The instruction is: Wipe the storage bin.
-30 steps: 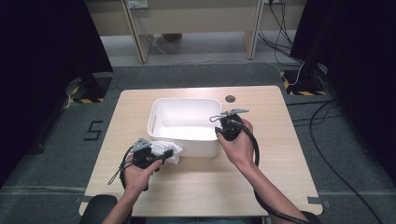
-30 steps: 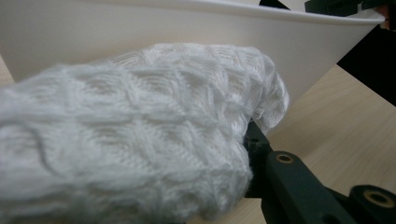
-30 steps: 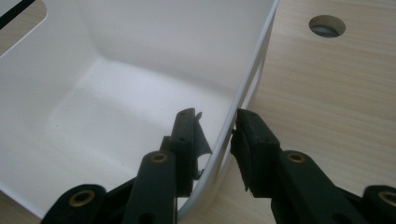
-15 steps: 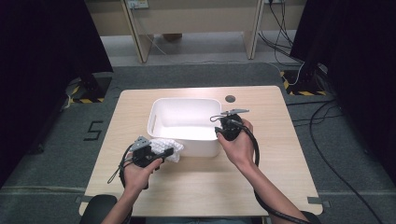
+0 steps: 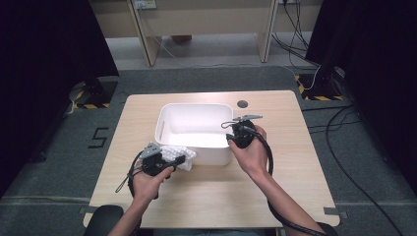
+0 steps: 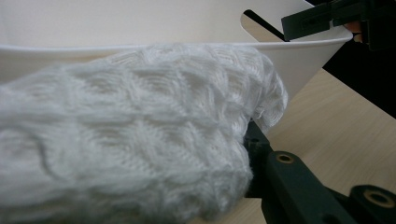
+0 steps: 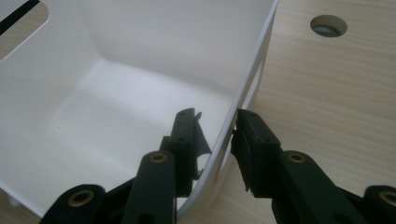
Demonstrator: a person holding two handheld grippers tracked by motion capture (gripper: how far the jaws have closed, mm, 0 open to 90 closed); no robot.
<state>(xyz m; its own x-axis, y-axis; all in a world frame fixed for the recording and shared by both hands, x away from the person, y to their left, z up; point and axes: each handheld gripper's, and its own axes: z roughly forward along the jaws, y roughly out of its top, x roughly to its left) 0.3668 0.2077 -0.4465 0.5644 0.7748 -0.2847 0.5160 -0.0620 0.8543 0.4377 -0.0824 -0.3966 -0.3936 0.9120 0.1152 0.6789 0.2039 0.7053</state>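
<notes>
Both grippers: left gripper (image 5: 169, 162) and right gripper (image 5: 235, 132) showing black bodies, grey three-cornered top plates, trailing black cables. Jaws (image 7: 212, 154) showing brass-ringed screws. Forearms showing bare, no sleeves.

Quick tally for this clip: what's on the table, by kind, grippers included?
White tub: 1
White knitted cloth: 1
Black grippers: 2, left gripper and right gripper
Total: 4

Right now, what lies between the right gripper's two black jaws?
The white plastic bin's side wall stands between the right gripper's jaws, seen in the right gripper view.
</notes>
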